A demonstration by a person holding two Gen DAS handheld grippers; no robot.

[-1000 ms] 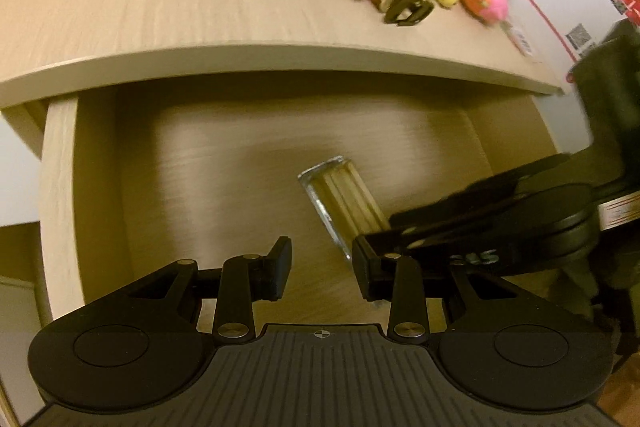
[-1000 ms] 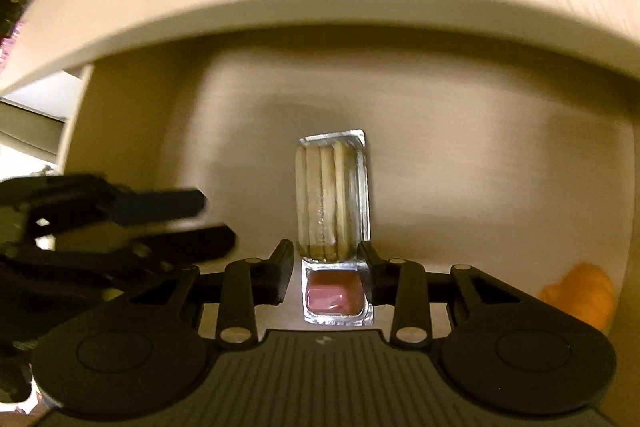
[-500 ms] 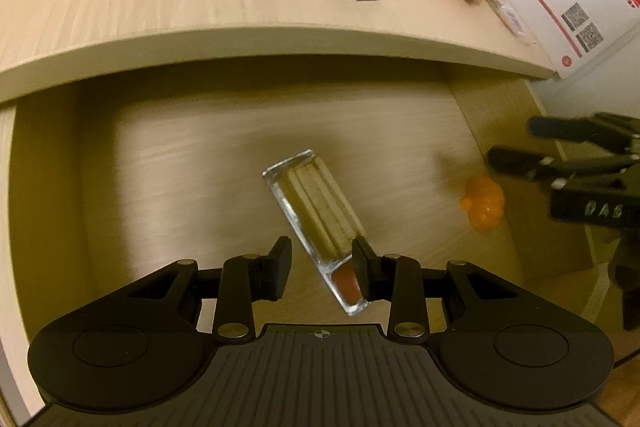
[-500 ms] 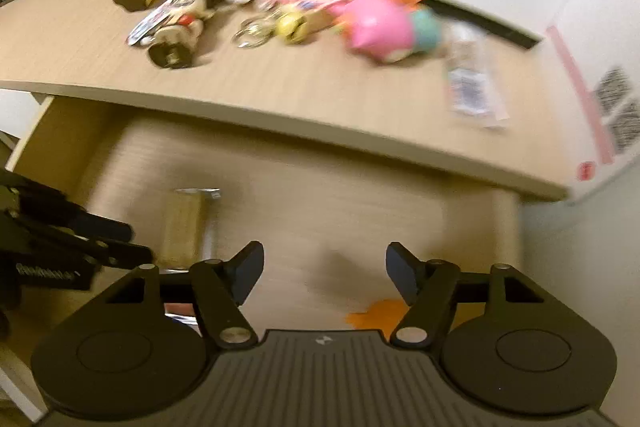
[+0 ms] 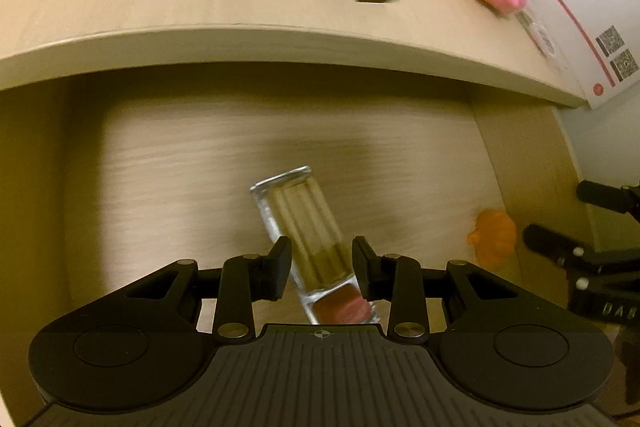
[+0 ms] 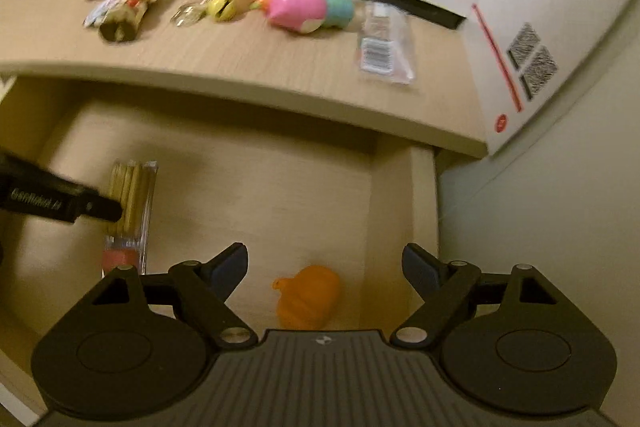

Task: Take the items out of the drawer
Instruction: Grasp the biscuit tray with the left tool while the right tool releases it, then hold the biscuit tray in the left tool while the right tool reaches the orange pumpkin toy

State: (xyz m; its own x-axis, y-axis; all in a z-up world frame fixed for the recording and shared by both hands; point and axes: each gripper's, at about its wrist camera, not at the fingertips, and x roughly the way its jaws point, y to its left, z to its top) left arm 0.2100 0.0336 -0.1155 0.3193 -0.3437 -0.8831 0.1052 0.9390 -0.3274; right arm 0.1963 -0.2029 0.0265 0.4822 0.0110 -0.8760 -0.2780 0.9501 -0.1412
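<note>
- Reaching into the open drawer (image 5: pixel 168 163), the left gripper (image 5: pixel 322 261) straddles the clear snack pack (image 5: pixel 304 223) of biscuit sticks with a red dip cup; the fingers flank the pack, but whether the pads press on it cannot be told.
- Bare drawer floor lies left of the pack. The desktop edge (image 5: pixel 280 39) overhangs the drawer's back, limiting room above.
- The right gripper (image 6: pixel 325 265) points steeply down with jaws wide and nothing between them; they have just been opening. Below it an orange toy (image 6: pixel 306 301) lies near the drawer's right wall (image 6: pixel 400 211).
- On the desk sit a pink toy (image 6: pixel 294 3), a barcoded packet (image 6: pixel 382 47) and a white box (image 6: pixel 540 27) with QR codes and a red logo; its writing is too blurred to read.
</note>
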